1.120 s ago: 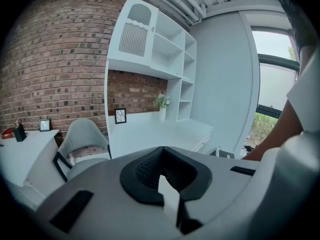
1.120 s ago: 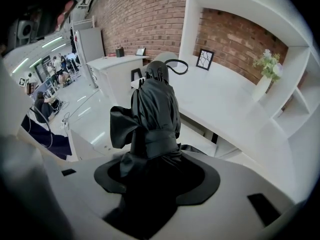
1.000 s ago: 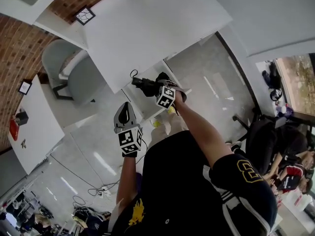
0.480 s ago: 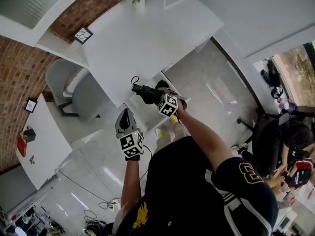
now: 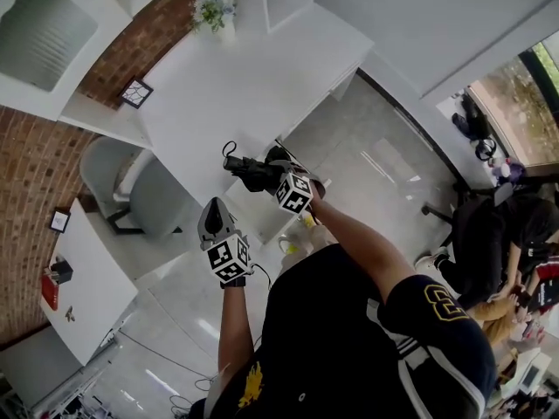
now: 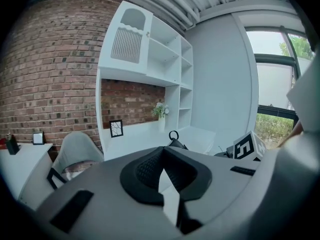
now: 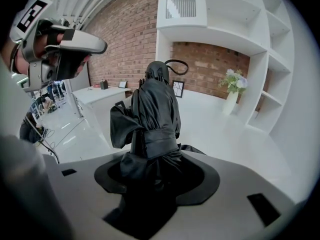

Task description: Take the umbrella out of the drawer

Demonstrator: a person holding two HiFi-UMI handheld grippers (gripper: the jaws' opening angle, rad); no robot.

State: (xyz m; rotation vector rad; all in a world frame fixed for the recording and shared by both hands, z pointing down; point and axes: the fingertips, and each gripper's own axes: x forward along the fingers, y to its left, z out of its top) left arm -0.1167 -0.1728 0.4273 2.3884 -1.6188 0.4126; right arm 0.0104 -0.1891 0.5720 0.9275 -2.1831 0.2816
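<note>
Umbrella [image 5: 247,168] in the right gripper [image 5: 262,175], over the desk's [image 5: 262,77] front edge; left gripper [image 5: 214,221] to its left, off the desk. Along the desk's back edge: picture frame [image 5: 135,92] left, flower vase [image 5: 214,11] right. Chair [image 5: 144,186] at the desk's left end.

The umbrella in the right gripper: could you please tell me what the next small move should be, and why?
Probably carry it forward over the white desk and lower it there. The right gripper is shut on the folded black umbrella, which is held in the air with bare desk just beyond it. The left gripper is shut and empty, so no handover looks prepared.
</note>
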